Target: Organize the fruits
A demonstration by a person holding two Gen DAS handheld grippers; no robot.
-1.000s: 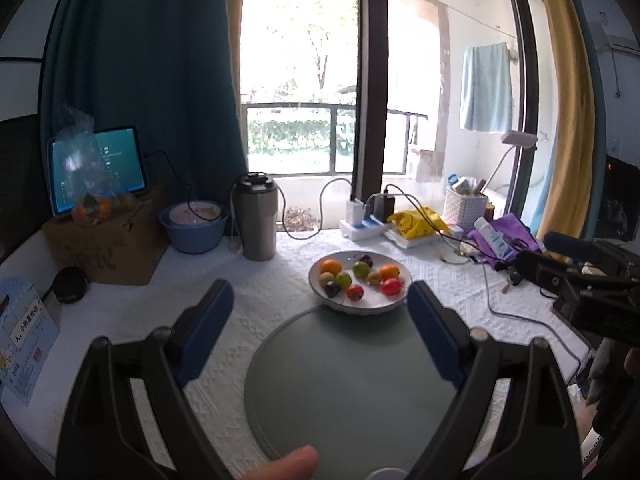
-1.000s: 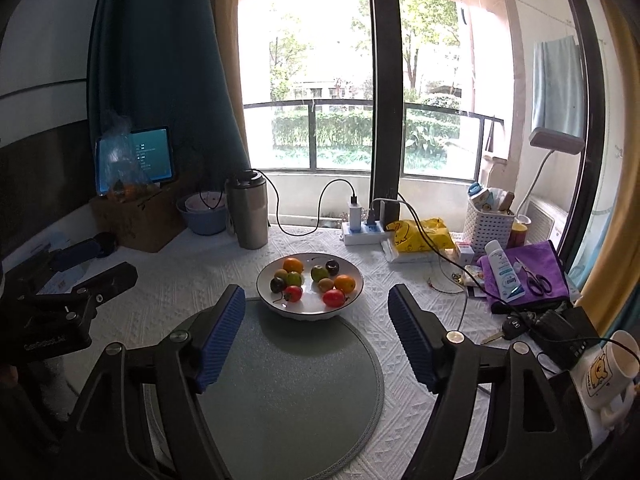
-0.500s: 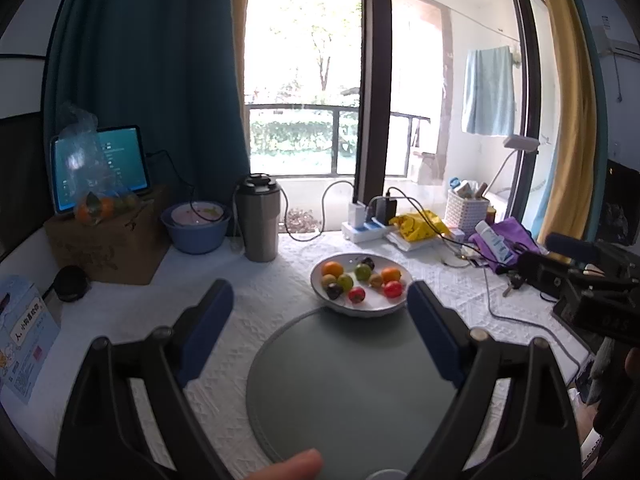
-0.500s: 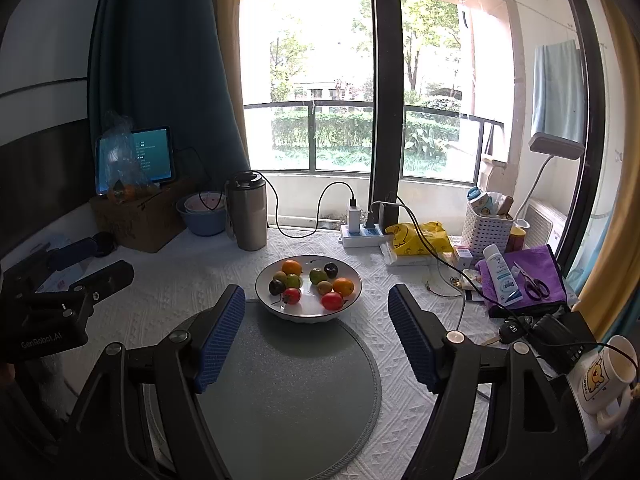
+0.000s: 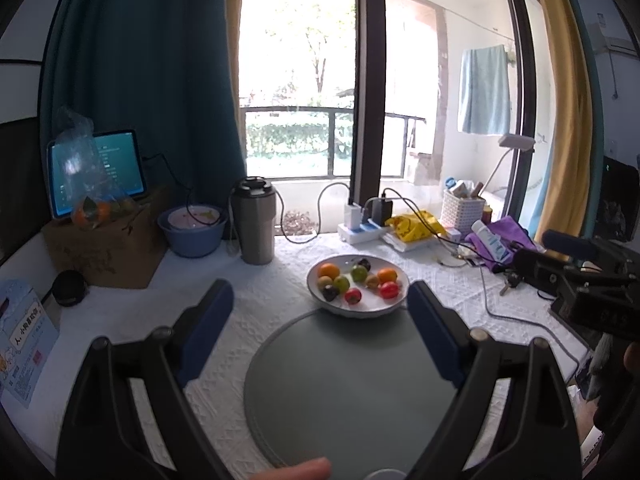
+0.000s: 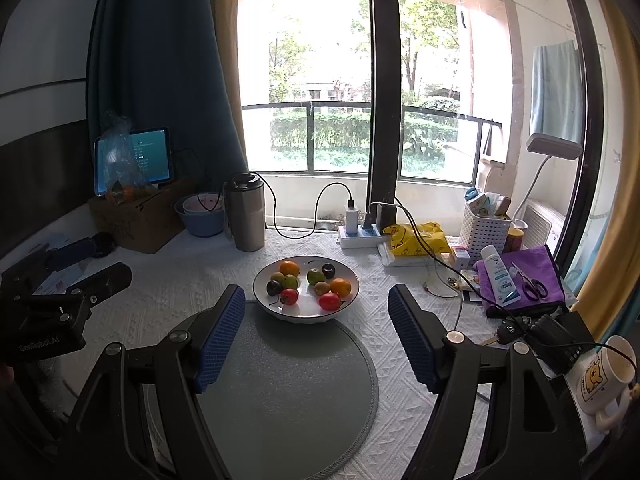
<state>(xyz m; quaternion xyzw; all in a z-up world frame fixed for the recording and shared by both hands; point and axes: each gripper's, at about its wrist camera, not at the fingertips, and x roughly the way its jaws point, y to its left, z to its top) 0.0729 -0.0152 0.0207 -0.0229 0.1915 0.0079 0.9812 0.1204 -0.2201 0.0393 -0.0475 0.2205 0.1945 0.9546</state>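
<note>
1. On the bench (image 6: 192, 280), a white bowl (image 6: 306, 312) of fruit (image 6: 316, 280) sits touching the round grey mat's (image 6: 288, 384) far edge.
2. Both grippers, left (image 5: 316, 300) and right (image 6: 316, 304), hover with fingers spread wide (nothing between them).

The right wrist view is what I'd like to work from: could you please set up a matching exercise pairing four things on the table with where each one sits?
Things:
1. fruit bowl
2. steel tumbler
3. scissors
4. duck mug

Places:
A. lying on the purple cloth at the right
B. at the far edge of the round grey mat
C. at the near right corner of the table
D. standing next to the blue basin, left of the power strip

Pairs: 1-B, 2-D, 3-A, 4-C
</note>
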